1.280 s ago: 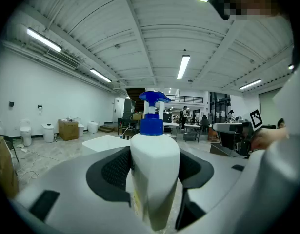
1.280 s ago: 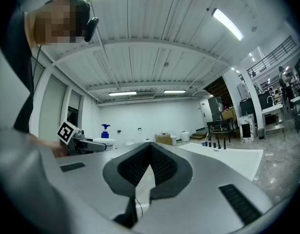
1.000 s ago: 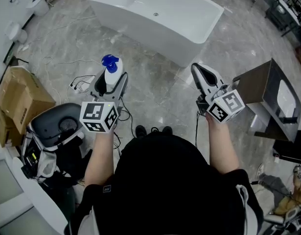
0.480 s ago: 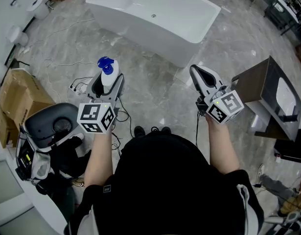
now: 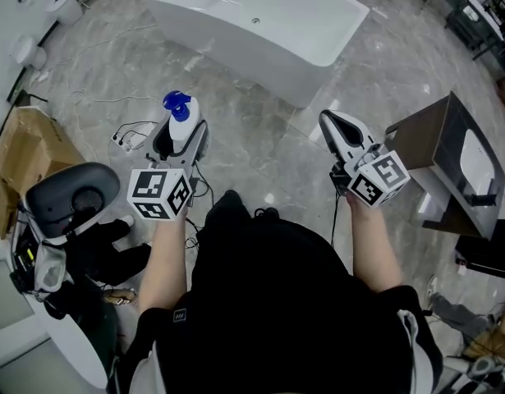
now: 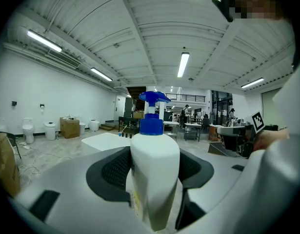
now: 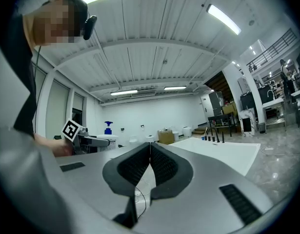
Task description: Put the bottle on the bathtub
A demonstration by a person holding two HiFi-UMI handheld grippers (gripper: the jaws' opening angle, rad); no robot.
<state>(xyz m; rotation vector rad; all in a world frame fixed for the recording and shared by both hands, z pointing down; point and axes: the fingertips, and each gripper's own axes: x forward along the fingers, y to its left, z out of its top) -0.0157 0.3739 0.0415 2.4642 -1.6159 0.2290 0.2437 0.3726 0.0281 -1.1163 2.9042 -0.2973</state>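
A white pump bottle [image 5: 183, 121] with a blue pump head stands upright between the jaws of my left gripper [image 5: 180, 136], which is shut on it. In the left gripper view the bottle [image 6: 154, 165] fills the middle, clamped between the dark pads. The white bathtub [image 5: 260, 27] lies on the floor ahead, well beyond the bottle; its rim [image 6: 106, 139] shows behind the bottle. My right gripper [image 5: 341, 131] is shut with nothing in it, jaws closed together [image 7: 150, 165]. The bathtub [image 7: 223, 149] also shows at the right of the right gripper view.
A brown cardboard box [image 5: 22, 154] and a dark grey machine [image 5: 75, 199] sit at the left. Cables [image 5: 133, 138] trail across the marble floor. A dark brown cabinet with a white basin [image 5: 457, 167] stands at the right. White toilets [image 5: 26, 52] line the left wall.
My left gripper with the bottle has shifted slightly forward and left. The view has moved forward, so the box and machine slid back at the left. The right gripper has barely moved.
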